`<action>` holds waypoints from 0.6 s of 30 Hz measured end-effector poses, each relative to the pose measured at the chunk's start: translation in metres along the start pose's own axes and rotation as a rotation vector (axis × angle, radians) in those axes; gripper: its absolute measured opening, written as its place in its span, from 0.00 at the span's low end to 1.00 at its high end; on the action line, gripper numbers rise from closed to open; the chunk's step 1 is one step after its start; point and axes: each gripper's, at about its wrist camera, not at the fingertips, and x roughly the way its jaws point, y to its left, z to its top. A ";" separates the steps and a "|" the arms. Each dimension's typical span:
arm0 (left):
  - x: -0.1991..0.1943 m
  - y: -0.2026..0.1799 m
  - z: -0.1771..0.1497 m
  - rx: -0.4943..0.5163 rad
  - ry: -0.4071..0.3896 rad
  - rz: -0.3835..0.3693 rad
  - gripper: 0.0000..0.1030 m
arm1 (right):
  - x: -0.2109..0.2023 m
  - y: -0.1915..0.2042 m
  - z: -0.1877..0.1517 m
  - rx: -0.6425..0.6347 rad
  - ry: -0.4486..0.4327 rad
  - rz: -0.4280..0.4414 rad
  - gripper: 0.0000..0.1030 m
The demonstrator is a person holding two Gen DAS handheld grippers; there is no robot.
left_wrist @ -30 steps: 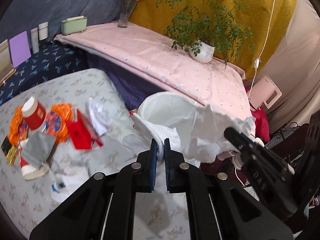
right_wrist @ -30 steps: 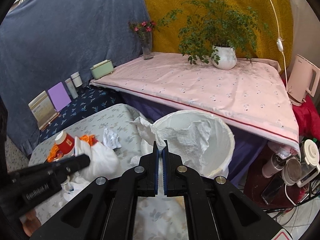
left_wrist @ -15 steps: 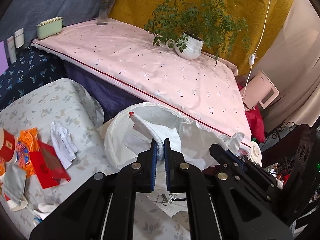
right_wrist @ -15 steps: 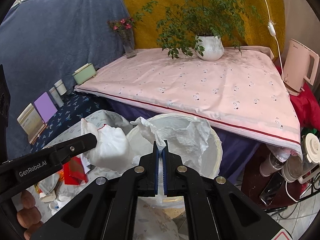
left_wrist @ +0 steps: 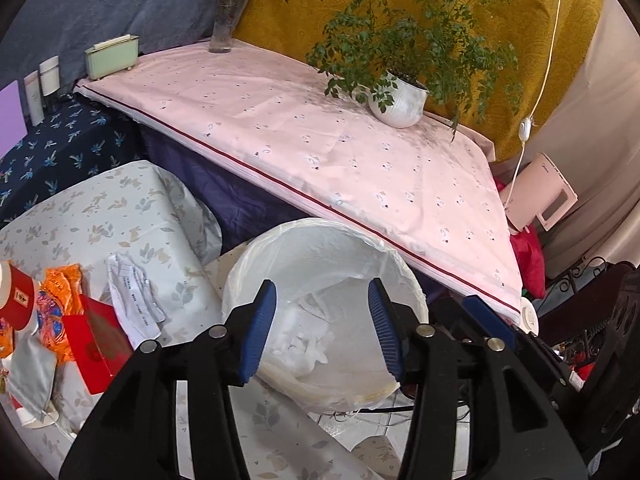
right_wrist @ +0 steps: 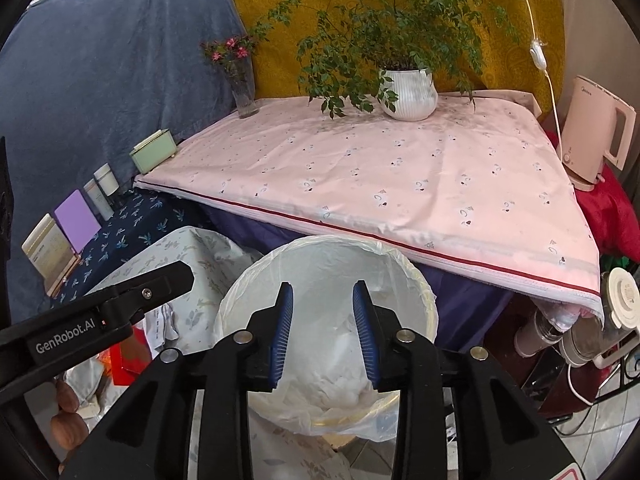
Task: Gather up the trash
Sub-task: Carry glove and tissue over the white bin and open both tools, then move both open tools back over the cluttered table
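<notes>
Left wrist view alone shows remaining trash: crumpled receipt (left_wrist: 134, 304) and red box (left_wrist: 96, 354) on the floral table (left_wrist: 120, 216). Both grippers, left (left_wrist: 322, 328) and right (right_wrist: 322, 334), hover spread wide, empty, above the lined bin (right_wrist: 416, 276) holding white crumpled paper (right_wrist: 340, 376).

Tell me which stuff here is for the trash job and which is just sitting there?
For the job: trash bin, white wad inside it, crumpled paper, red box, orange wrapper, left gripper, right gripper.

Just sitting there: potted plant, flower vase, kettle, green box.
</notes>
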 end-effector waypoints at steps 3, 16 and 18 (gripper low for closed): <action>-0.008 0.005 -0.004 -0.006 -0.016 0.031 0.51 | -0.007 0.004 -0.002 0.004 -0.008 0.007 0.37; -0.055 0.061 -0.047 -0.139 -0.035 0.141 0.61 | -0.035 0.044 -0.026 -0.058 0.006 0.079 0.40; -0.064 0.075 -0.057 -0.157 -0.039 0.174 0.61 | -0.038 0.054 -0.032 -0.077 0.013 0.090 0.40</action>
